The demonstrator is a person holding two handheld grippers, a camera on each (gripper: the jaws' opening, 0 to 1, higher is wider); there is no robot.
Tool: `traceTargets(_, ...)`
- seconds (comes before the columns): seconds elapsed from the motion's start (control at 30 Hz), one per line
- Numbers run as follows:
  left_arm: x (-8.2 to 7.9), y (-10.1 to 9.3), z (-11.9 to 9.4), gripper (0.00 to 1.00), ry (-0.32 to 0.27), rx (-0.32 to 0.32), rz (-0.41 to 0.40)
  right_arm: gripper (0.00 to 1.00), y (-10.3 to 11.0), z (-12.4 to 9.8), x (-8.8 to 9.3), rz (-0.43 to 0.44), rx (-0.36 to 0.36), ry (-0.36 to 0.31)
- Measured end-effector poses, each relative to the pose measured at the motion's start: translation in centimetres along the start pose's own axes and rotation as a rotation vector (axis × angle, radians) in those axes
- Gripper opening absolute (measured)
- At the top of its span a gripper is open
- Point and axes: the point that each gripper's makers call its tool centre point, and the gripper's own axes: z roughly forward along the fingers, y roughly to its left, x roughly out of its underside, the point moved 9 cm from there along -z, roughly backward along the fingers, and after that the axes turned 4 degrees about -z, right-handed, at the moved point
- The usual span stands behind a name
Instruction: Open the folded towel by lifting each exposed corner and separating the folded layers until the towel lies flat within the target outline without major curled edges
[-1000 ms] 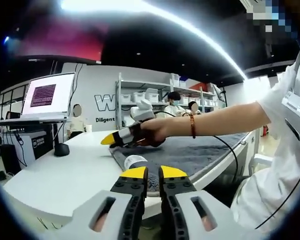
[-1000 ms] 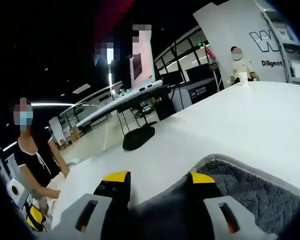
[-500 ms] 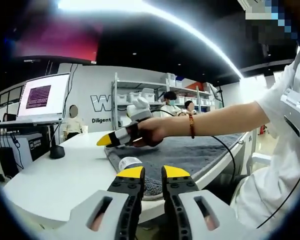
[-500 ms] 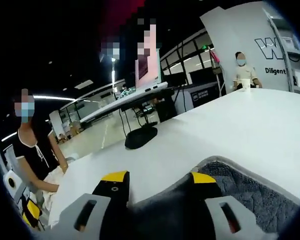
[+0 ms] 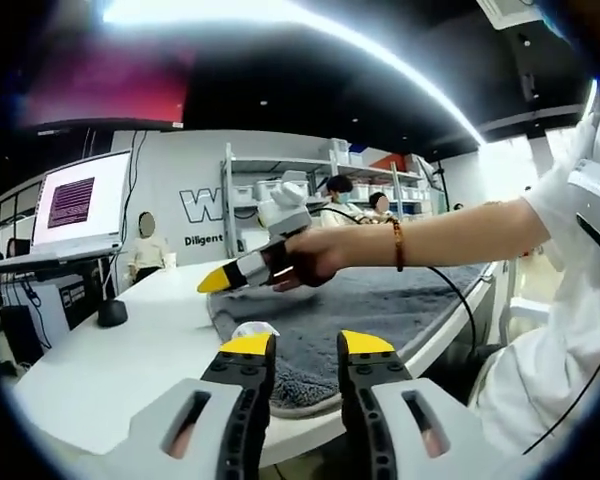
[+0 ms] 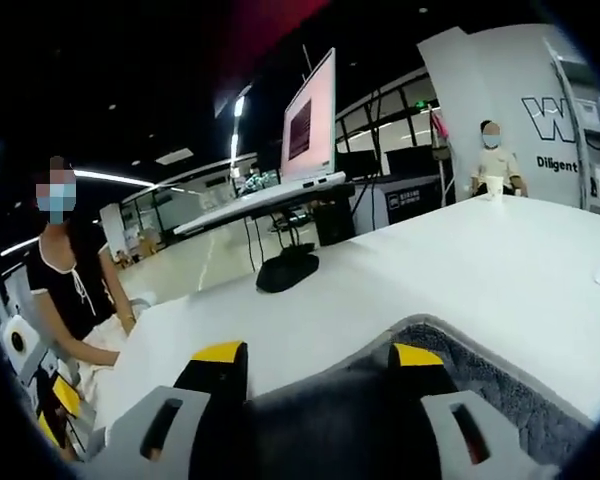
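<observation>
A dark grey towel [image 5: 380, 310] lies spread on the white table [image 5: 110, 360], reaching its near right edge. A small white tag-like piece [image 5: 252, 330] sits by the towel's near corner. My left gripper [image 5: 306, 346] hovers just in front of that corner, jaws parted, nothing between them. A person's hand holds my right gripper [image 5: 218, 281] low over the towel's far left corner. In the right gripper view, my right gripper [image 6: 318, 354] stands wide open with the towel's corner [image 6: 320, 400] between its jaws.
A laptop [image 5: 75, 200] [image 6: 310, 115] stands on a raised stand past the table's far end, with a dark rounded base [image 5: 112, 312] [image 6: 288, 270] below. A person in black [image 6: 70, 300] is at the table's side. Shelves [image 5: 290, 190] and people line the back wall.
My left gripper's jaws have spread apart from nearly closed. The right gripper stays wide at the far corner; both views have shifted slightly.
</observation>
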Motion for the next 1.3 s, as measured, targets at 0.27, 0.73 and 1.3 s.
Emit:
traceTargets(0.27,-0.2,-0.4,0.8,0.3,0.013,0.012,0.016,0.55,0.6,-0.6,0.1,-0.042,-0.008,0.001)
traceTargets(0.73,-1.0,-1.2,2.2,0.35,-0.002,0.054,-0.009,0.6,1.3,-2.5,-0.2,-0.066,-0.026,-0.029)
traceTargets(1.3,-3.0,-3.2,4.0,0.48,-0.042,0.184,-0.093,0.65,3.1,-9.1,0.9,-0.132,0.016,-0.059)
